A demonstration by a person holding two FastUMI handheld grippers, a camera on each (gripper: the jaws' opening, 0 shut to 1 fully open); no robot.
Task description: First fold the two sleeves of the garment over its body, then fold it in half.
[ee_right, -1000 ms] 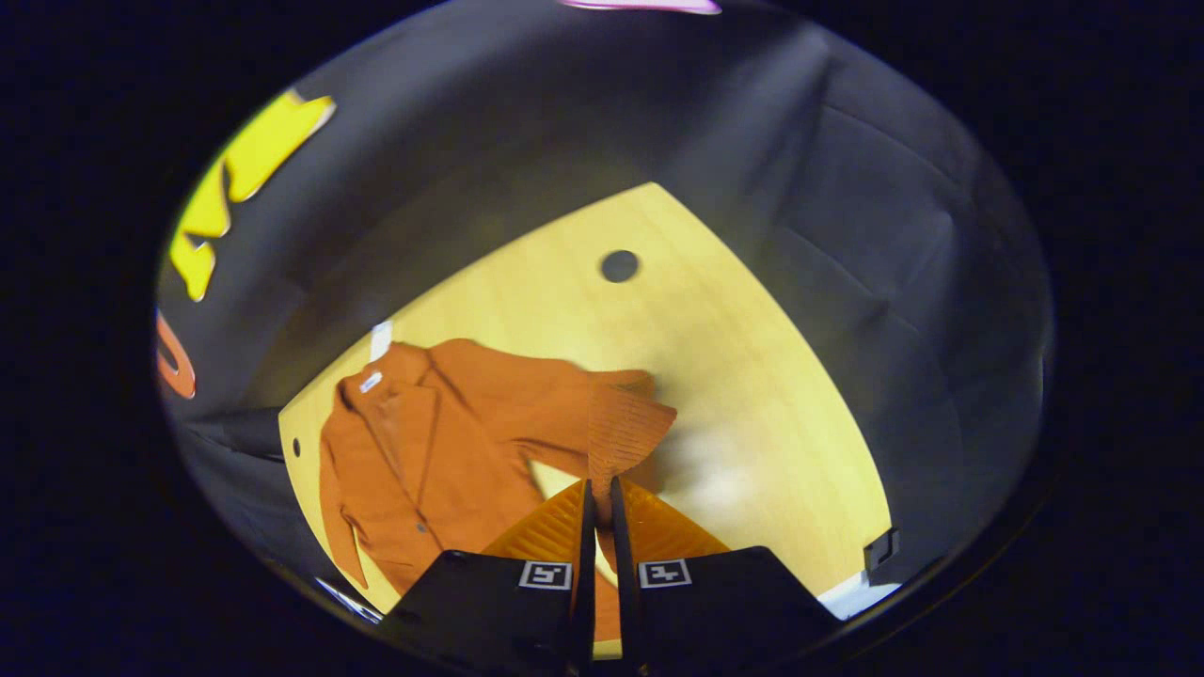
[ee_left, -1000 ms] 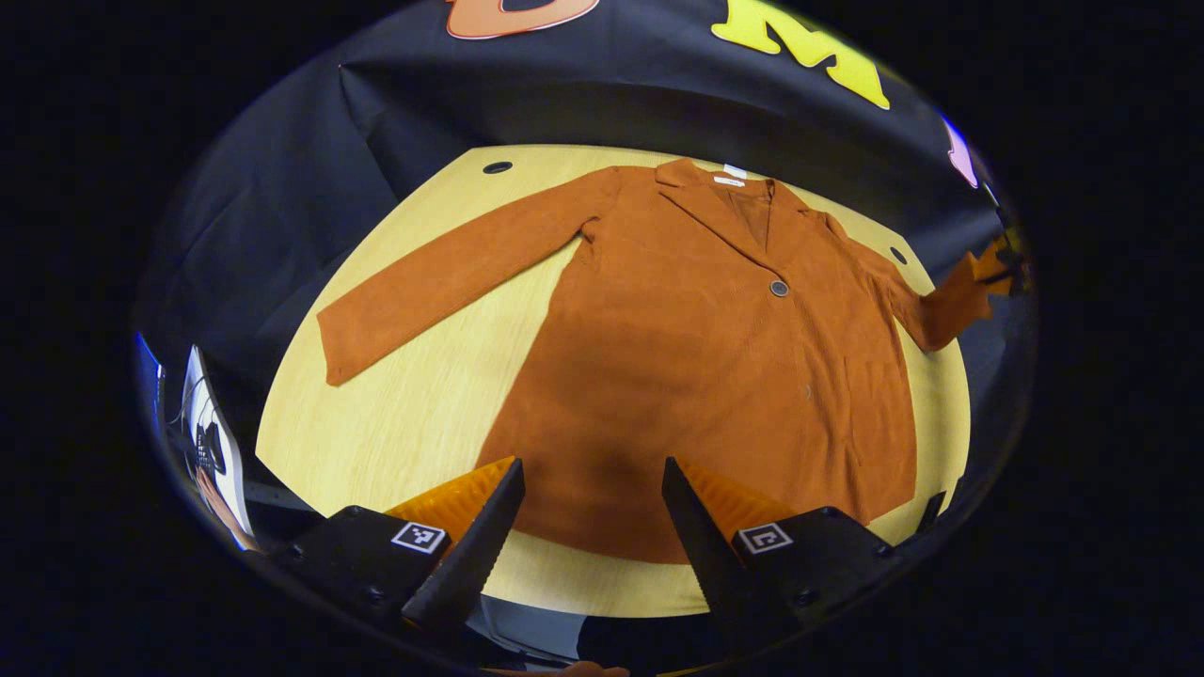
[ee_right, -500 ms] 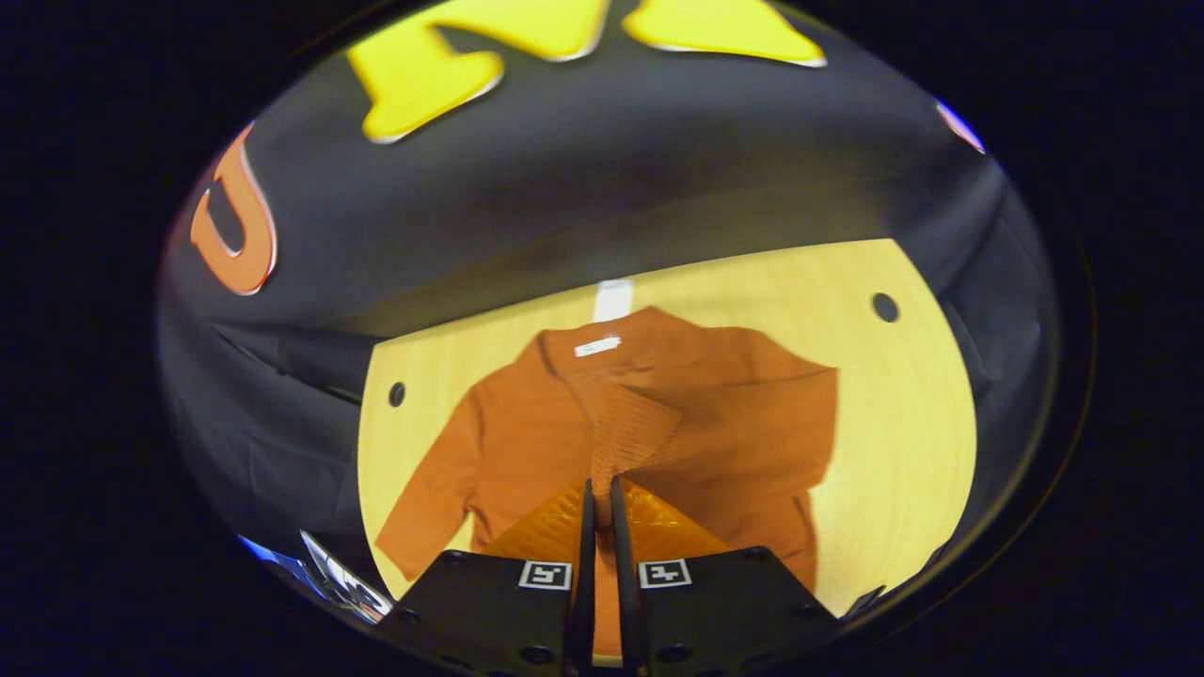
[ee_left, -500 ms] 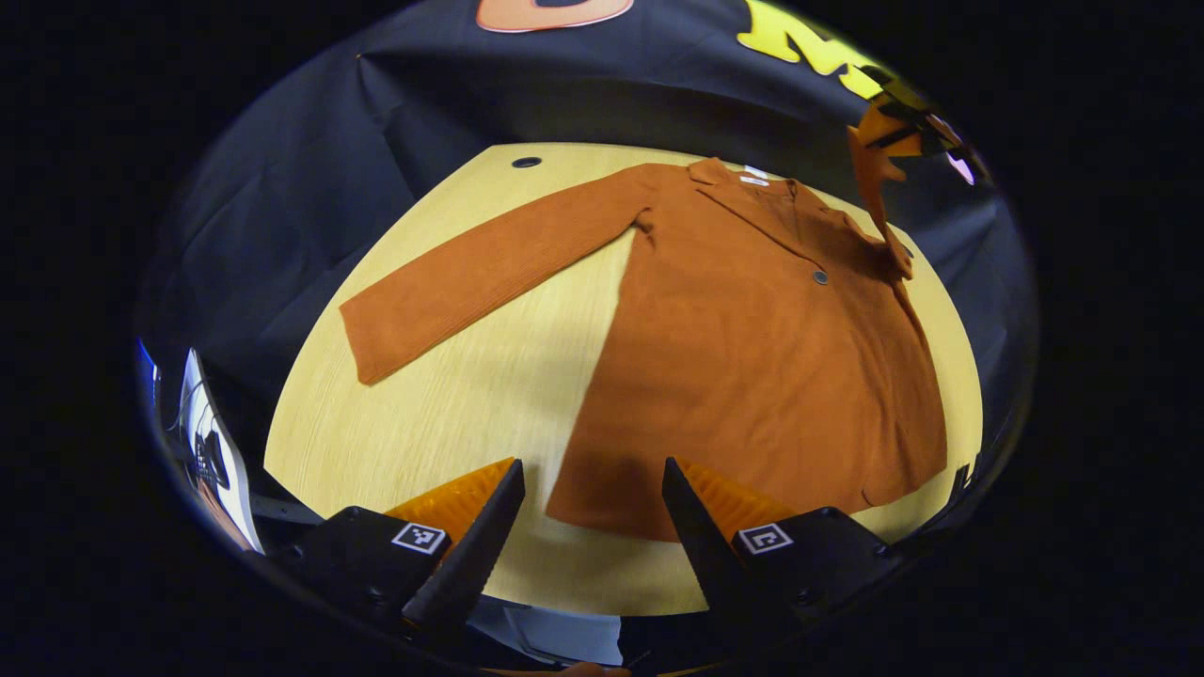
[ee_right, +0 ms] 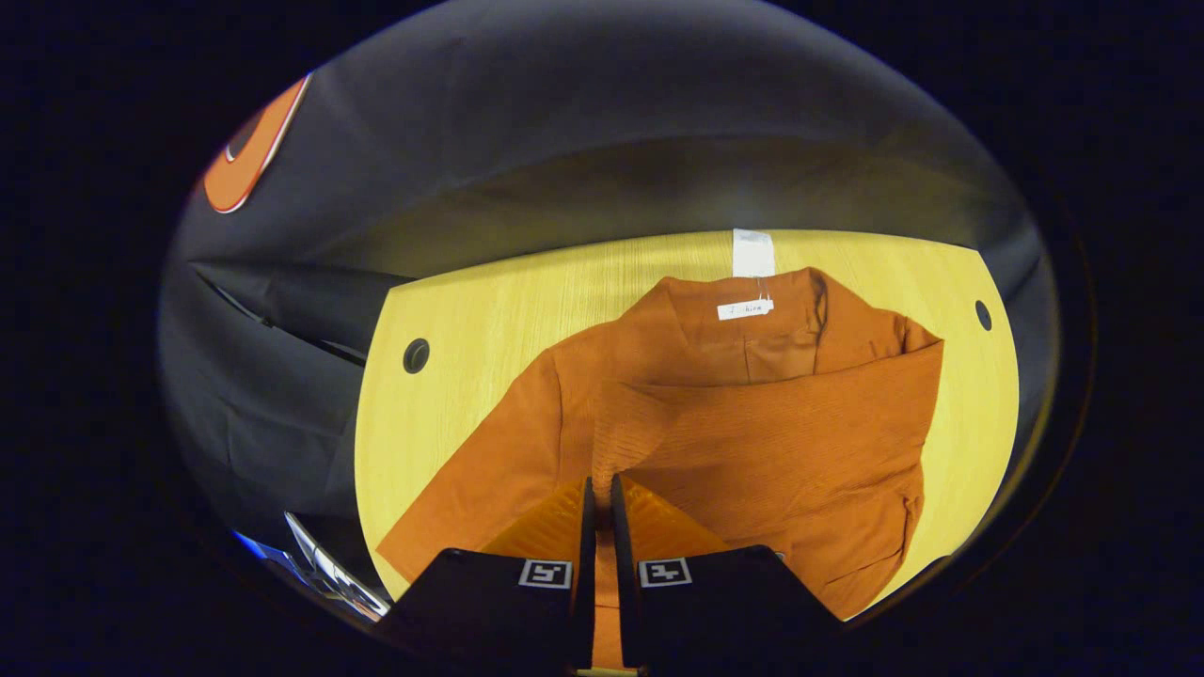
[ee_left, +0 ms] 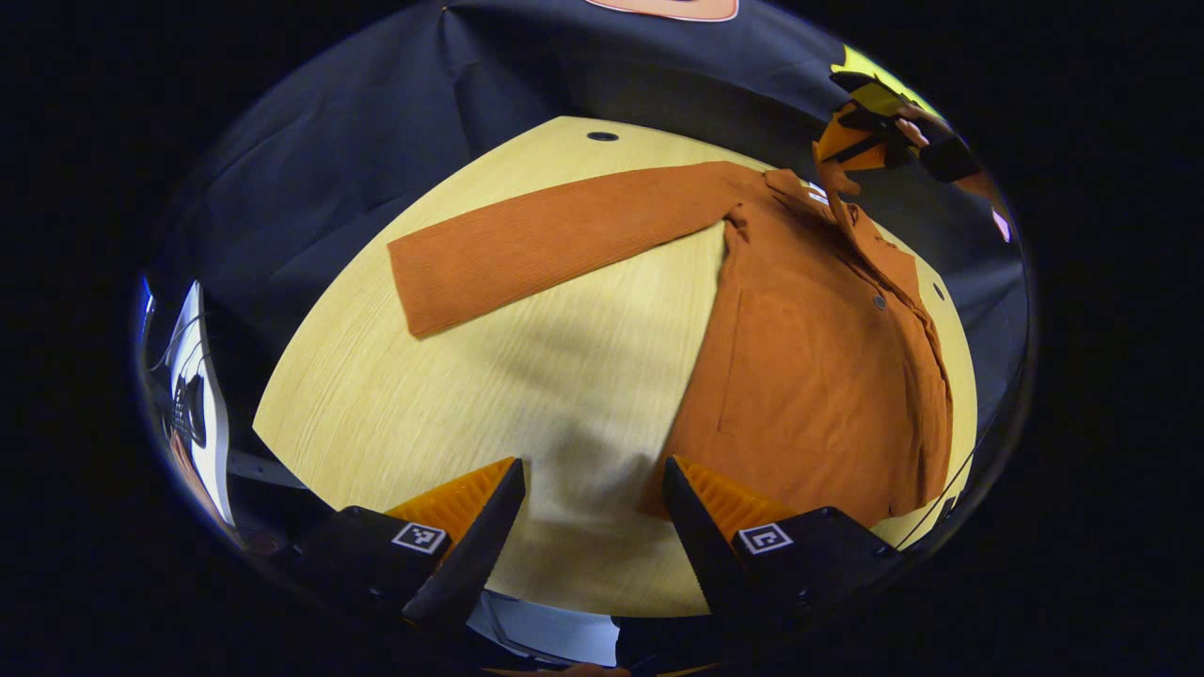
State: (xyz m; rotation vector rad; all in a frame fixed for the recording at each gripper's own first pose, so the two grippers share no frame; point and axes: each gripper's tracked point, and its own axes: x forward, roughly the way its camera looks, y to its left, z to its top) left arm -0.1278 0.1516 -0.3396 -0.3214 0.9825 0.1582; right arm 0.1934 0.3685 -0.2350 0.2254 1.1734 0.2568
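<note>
We see the rust-orange coat [ee_left: 809, 376] lying flat on the round wooden table [ee_left: 451, 395], collar toward the booth wall. In the left gripper view, the left gripper [ee_left: 593, 508] hangs wide apart with nothing between its fingers, just above the table edge near the coat's hem; the left sleeve [ee_left: 555, 240] stretches out flat across the bare wood. In the right gripper view, the right gripper [ee_right: 602, 498] is pinched tight on the cuff of the right sleeve [ee_right: 771, 423], which is drawn across the coat's chest. The fingers hide the cuff's end. A white tag [ee_right: 745, 308] shows at the collar; its print is too small to make out.
</note>
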